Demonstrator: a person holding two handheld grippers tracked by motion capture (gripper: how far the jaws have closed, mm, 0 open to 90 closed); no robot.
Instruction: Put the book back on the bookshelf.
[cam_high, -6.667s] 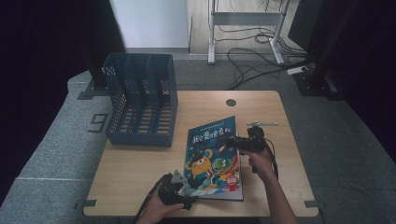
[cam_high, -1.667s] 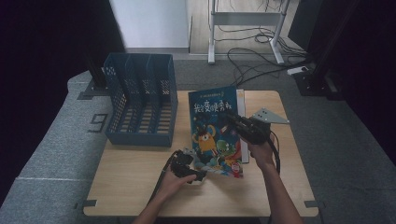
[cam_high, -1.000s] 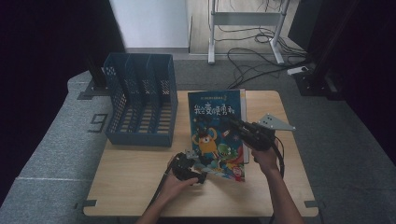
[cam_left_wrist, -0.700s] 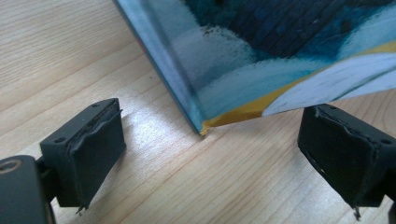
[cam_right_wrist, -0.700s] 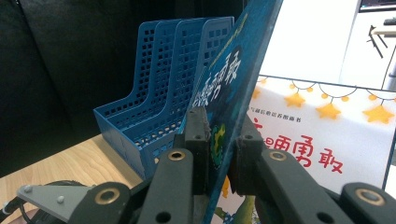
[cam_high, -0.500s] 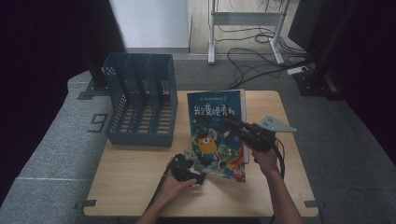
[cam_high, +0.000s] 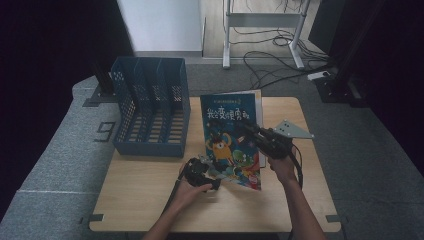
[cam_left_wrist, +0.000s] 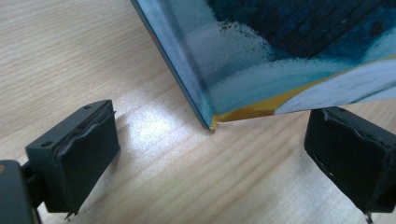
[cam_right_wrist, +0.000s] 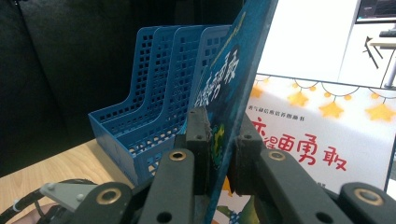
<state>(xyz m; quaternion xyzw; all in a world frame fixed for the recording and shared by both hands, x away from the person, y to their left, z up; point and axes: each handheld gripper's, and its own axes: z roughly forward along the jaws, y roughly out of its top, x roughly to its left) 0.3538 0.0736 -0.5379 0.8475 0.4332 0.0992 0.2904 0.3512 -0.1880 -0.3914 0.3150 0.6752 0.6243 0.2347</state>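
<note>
- Your right gripper (cam_high: 248, 131) is clenched on the front cover of the picture book (cam_high: 231, 140), holding that cover lifted above the title page.
- Your left gripper (cam_high: 210, 175) is released, jaws wide apart, with the book's lower corner between them, touching neither.
- The book rests on the table (cam_high: 145, 195), just right of the blue file rack (cam_high: 150, 112).

Wooden table (cam_high: 150, 200); blue file rack (cam_high: 150, 112) and book's corner (cam_left_wrist: 211, 123) on it.

Right claw (cam_high: 248, 131) clamped tight, raised off the table; left claw (cam_high: 212, 172) low, jaws spread wide
</note>
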